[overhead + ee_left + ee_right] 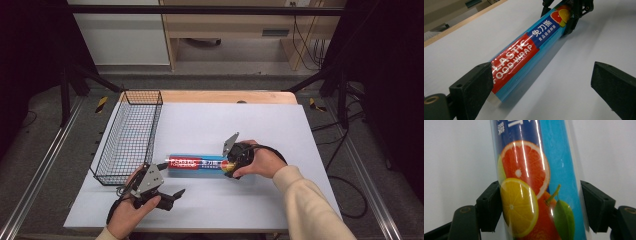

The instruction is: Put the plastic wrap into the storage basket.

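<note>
The right tool (231,166) is closed on the fruit-printed end of a roll of plastic food wrap (197,164), one black jaw pressed against each side of the roll, as the right gripper view shows close up (536,210); the person's right hand (262,161) holds it from the right-hand side. The roll lies flat on the white sheet (260,125) that covers the bench, about midway between the left and right edges and nearer the front edge than the back, its length running left to right. Its red and blue label reads "PLASTIC FOOD WRAP" in the left gripper view (524,60), where the right tool (566,17) grips the far end. The left tool (167,197) sits near the front left corner of the bench, held in the left hand (131,212), its jaws wide apart with nothing between them; one jaw stands just beside the near end of the roll, and whether it touches cannot be told. A black wire basket (131,135) stands along the left edge of the bench, just beyond the roll's left end.
</note>
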{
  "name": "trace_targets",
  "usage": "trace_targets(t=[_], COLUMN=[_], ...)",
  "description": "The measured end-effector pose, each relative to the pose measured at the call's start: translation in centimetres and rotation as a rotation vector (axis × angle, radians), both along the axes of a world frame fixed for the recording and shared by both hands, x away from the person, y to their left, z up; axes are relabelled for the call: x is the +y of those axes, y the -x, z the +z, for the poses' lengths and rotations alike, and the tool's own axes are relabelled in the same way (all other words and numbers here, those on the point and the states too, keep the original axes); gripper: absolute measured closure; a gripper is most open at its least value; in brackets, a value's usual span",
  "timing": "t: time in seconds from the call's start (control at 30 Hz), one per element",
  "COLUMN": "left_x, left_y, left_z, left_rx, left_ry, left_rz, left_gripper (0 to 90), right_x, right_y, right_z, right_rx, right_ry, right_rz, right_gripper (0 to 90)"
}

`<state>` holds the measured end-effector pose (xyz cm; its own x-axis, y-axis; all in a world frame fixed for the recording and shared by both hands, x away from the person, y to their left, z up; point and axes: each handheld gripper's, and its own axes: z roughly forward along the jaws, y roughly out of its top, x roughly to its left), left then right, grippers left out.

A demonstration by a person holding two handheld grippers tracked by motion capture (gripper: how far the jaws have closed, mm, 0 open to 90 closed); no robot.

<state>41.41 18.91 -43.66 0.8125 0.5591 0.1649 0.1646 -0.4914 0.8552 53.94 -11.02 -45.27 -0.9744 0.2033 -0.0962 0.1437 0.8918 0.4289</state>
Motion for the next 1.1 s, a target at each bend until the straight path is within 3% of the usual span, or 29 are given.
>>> trace_targets(t=[0.3, 0.37, 0.47, 0.6, 0.63, 0.67, 0.83, 0.87, 0.97, 1.0, 1.03, 1.1], left_x=[-0.3, -0.4, -0.5, -0.5, -0.5, -0.5, -0.9, -1.5, -2.4, -3.4, -3.4, -4.6], left_y=[-0.2, -0.2, -0.2, -0.6, -0.6, -1.1, -2.2, -2.9, -3.7, -4.3, -4.3, -5.1], left_z=[0.2, 0.3, 0.5, 1.5, 1.5, 2.1, 3.5, 4.5, 5.5, 6.4, 6.4, 7.1], left_rx=[0.006, 0.007, 0.004, -0.006, -0.006, -0.020, -0.037, -0.051, -0.072, -0.088, -0.088, -0.113], left_ry=[-0.006, -0.007, -0.010, -0.025, -0.025, -0.058, -0.118, -0.148, -0.179, -0.211, -0.211, -0.275], left_rz=[-0.011, -0.016, -0.019, -0.026, -0.026, -0.036, -0.063, -0.087, -0.120, -0.175, -0.175, -0.226], left_gripper=[4.3, 4.4, 4.5, 5.0, 5.1, 5.1, 5.1, 5.2, 5.0, 4.5, 4.6, 4.7], right_x=[0.4, 0.6, 0.6, 0.4, 0.4, 0.1, -0.9, -1.5, -1.9, -2.2, -2.2, -2.7], right_y=[-0.1, 0.0, 0.2, 1.3, 1.3, 1.7, 2.2, 2.6, 2.8, 3.0, 3.0, 3.2], right_z=[-0.1, 0.0, -0.1, 0.2, 0.2, 0.8, 2.4, 3.6, 4.5, 5.3, 5.3, 6.3], right_rx=[0.021, 0.007, -0.014, -0.096, -0.096, -0.140, -0.170, -0.189, -0.205, -0.215, -0.215, -0.232], right_ry=[0.042, 0.064, 0.061, 0.044, 0.044, 0.029, -0.015, 0.001, 0.020, 0.041, 0.041, 0.068], right_rz=[-0.021, -0.005, 0.005, 0.020, 0.020, 0.019, 0.009, 0.016, 0.024, 0.022, 0.022, 0.020], right_gripper=[27.3, 28.3, 28.8, 30.2, 30.2, 30.3, 30.5, 30.5, 30.5, 30.5, 30.5, 30.6])
